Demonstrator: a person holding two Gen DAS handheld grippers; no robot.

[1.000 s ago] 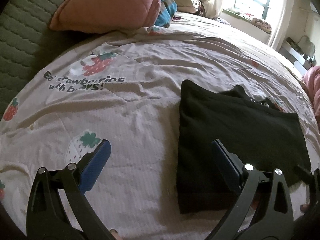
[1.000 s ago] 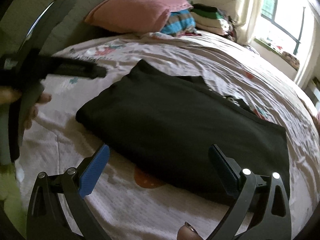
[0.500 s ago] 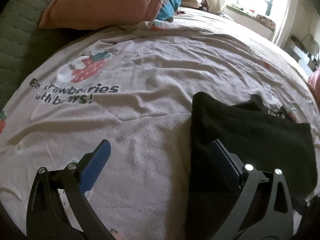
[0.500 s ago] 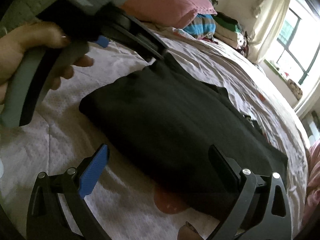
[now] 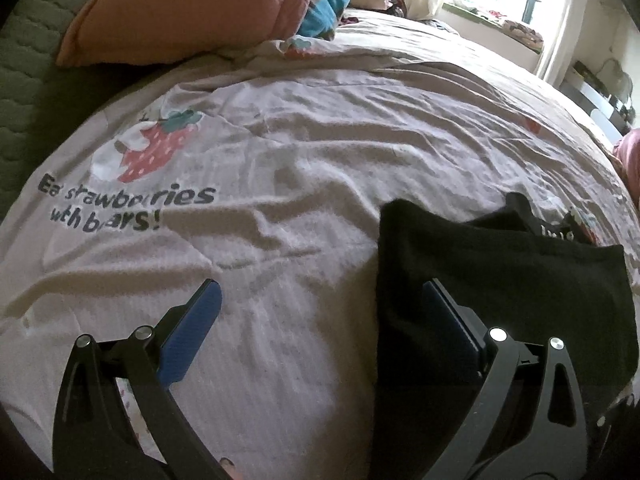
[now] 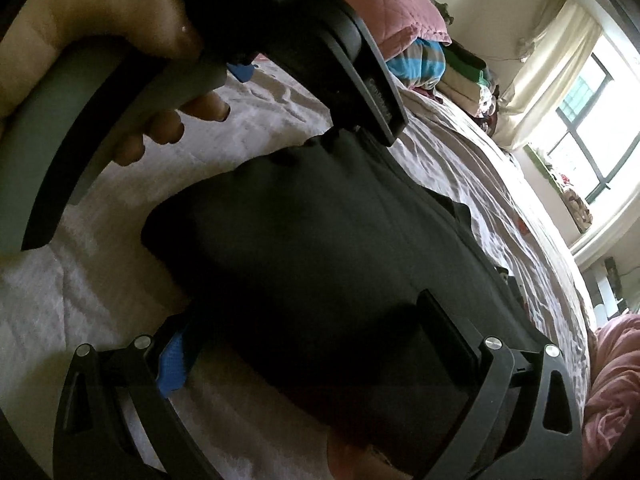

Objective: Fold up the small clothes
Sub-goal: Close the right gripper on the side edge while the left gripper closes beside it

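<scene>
We have a black garment [image 5: 500, 280] lying partly folded on the bed sheet [image 5: 300, 168], a pale sheet printed with strawberries, with a pink pillow [image 5: 192, 8] at the head of the bed. The cloth looks soft, light and limp; we judge it will drape and slide over itself rather than keep a crease, so it is best taken at an edge or corner, pinching through all layers where they stack.

Our left gripper [image 5: 320, 320] has its jaws spread wide and holds nothing. One blue pad hangs over bare sheet, the other over the garment's near left edge, so that edge sits between them; whether that pad touches the cloth we cannot tell.

Our right gripper [image 6: 312, 344] also has its jaws wide, straddling the garment's near end. The cloth bulges up between them and covers part of the left blue pad [image 6: 172, 364], so it seems to press against the fabric, though nothing is pinched. In the right wrist view the hand [image 6: 80, 56] carrying the left gripper hovers at the garment's far corner.
</scene>
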